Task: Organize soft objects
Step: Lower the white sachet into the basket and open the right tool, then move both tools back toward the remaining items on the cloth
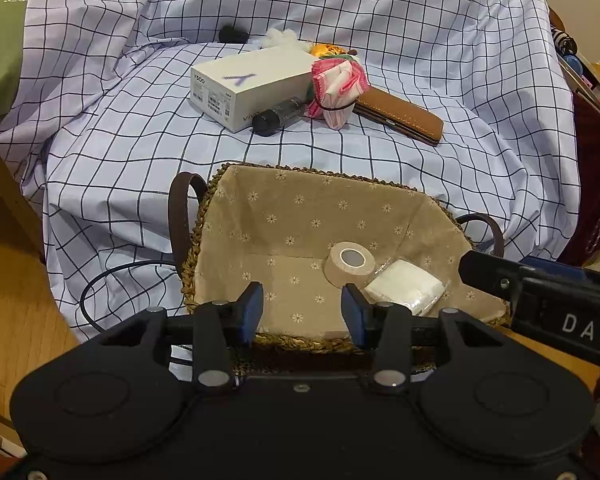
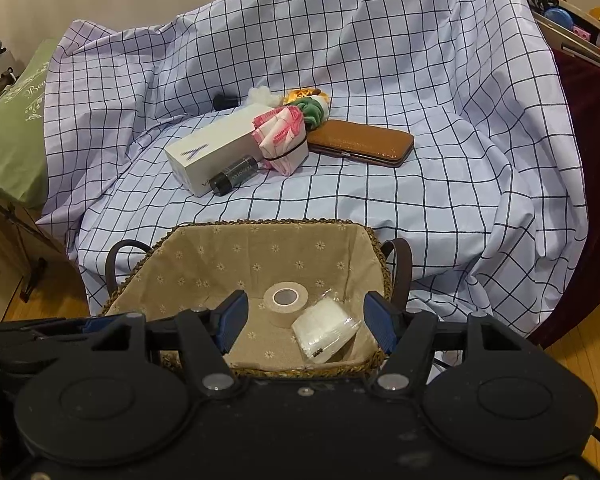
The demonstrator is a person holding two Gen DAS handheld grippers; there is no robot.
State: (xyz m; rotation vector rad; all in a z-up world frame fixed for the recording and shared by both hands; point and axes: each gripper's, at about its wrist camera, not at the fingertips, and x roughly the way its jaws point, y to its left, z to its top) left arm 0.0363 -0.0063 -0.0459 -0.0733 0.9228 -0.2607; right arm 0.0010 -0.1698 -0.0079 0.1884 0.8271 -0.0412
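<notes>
A woven basket with a beige flowered lining sits at the near edge of a checked sheet. In it lie a beige tape roll and a white packet in clear wrap. Farther back a pink and white cloth bundle tied with a black band lies beside a white box. My left gripper is open and empty over the basket's near rim. My right gripper is open and empty over the basket.
On the sheet lie a brown leather case, a dark bottle, a white fluffy tuft, a green and orange soft item and a small black object. Wooden floor lies left.
</notes>
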